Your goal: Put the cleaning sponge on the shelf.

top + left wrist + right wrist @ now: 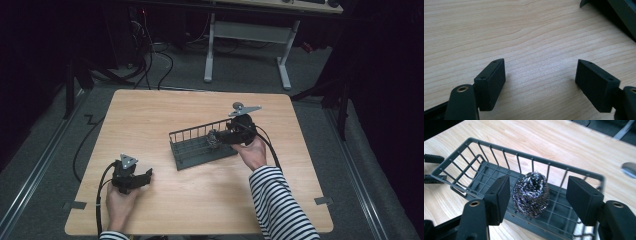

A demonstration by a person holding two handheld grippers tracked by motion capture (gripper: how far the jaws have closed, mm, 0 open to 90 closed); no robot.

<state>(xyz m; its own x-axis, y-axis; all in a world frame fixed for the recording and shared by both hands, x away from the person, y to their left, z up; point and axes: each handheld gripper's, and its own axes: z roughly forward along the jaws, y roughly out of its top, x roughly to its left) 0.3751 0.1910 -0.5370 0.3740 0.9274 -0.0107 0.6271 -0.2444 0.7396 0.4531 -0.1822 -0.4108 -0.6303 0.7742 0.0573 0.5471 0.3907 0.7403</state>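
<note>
A dark grey wire basket (195,131) (524,153) stands on the middle of the wooden table. A steel wool scourer (214,138) (531,195) lies in its right end. My right gripper (217,137) (537,195) reaches into that end from the right, its jaws on either side of the scourer. The left pad (499,197) is right beside it, while a clear gap separates the right pad (584,197) from it. At the table's front left, my left gripper (148,176) (540,75) rests low over bare wood, open, with nothing between its fingers.
The table (150,100) has bare wood around the basket, with the basket's corner (624,12) just beyond my left gripper. Past the far edge are a white desk frame (285,65) and cables (150,60) on the grey floor.
</note>
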